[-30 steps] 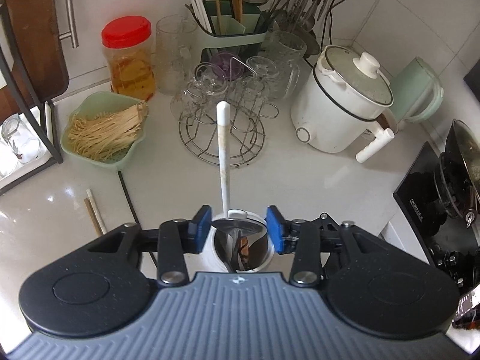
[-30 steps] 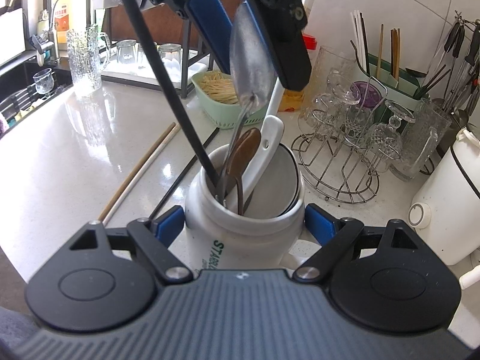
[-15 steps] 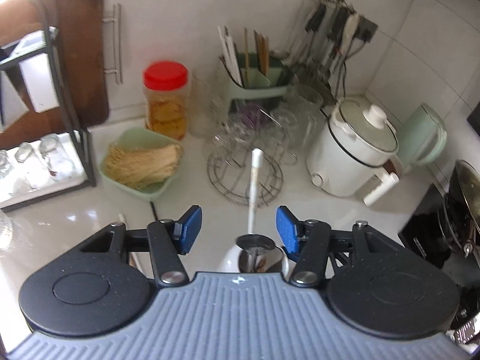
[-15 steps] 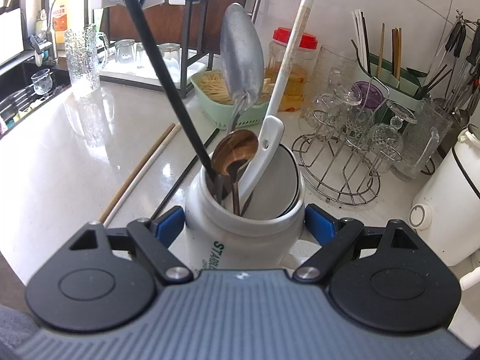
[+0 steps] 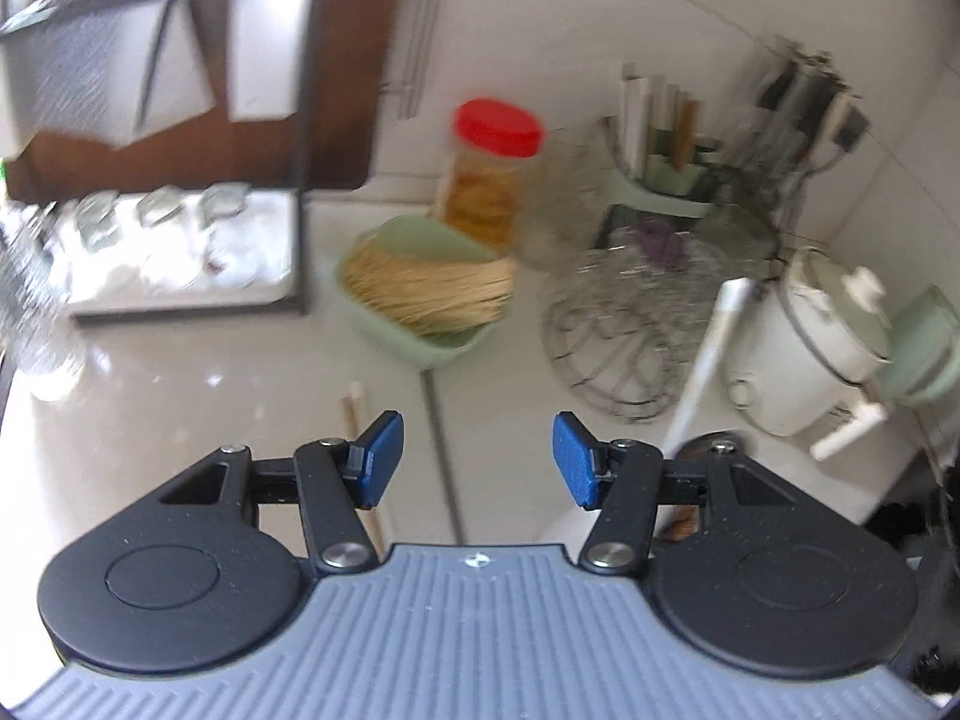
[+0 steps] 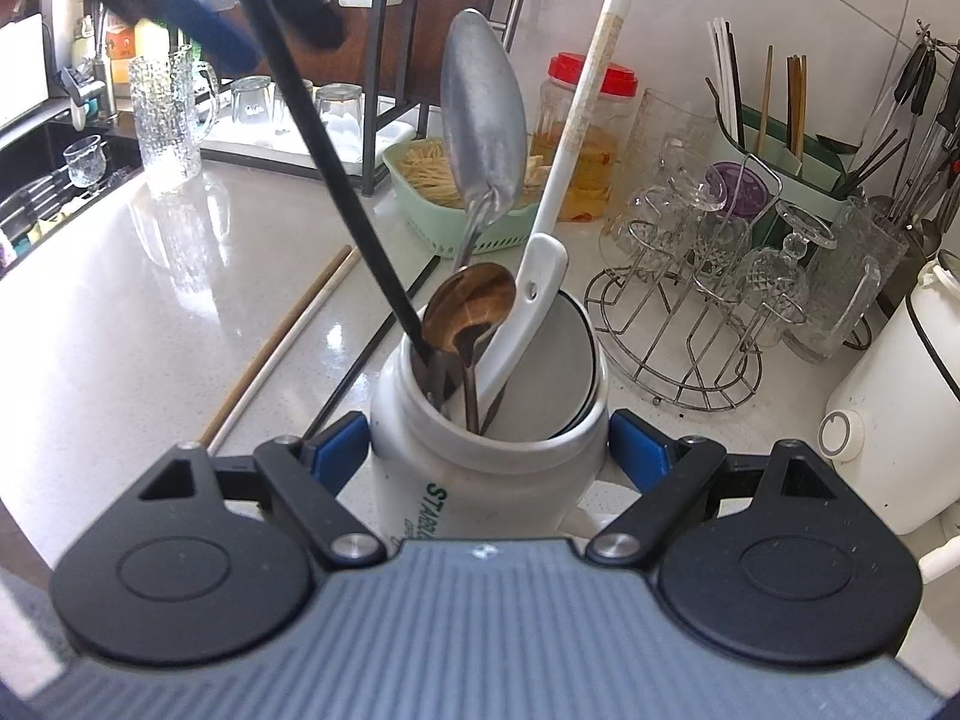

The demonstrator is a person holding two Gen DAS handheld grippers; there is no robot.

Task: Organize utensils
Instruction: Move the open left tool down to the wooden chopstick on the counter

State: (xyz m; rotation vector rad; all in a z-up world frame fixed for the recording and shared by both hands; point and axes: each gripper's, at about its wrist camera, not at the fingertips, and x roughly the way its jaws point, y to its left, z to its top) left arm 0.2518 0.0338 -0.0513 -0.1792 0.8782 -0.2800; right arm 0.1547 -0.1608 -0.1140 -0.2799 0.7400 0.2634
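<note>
Right now your right hand-held gripper (image 6: 486, 456) is clamping the white mug (image 6: 480, 480), its blue pads pressing on either side of the mug's body, with the mug standing on the pale bench (image 6: 120, 300). Inside the mug you are keeping a brown spoon (image 6: 471, 306), a steel spoon (image 6: 483, 126) standing bowl-up, a white ceramic spoon (image 6: 540, 276), a long white chopstick (image 6: 591, 96) and a black chopstick (image 6: 336, 180) leaning left. Your left hand-held gripper (image 5: 477, 468) is hanging over the bench just left of the mug, jaws apart and empty, having just been opening. Below it, a black chopstick (image 5: 444, 468) and a pale chopstick (image 5: 354, 408) are lying loose on the bench. Further back, a green basket (image 6: 444, 228) of thin sticks is sitting beside a red-lidded jar (image 6: 591, 138). To the right, a wire rack (image 6: 678, 348) is holding glasses, and behind it a green caddy (image 6: 804, 180) is standing with more chopsticks upright in it.
</note>
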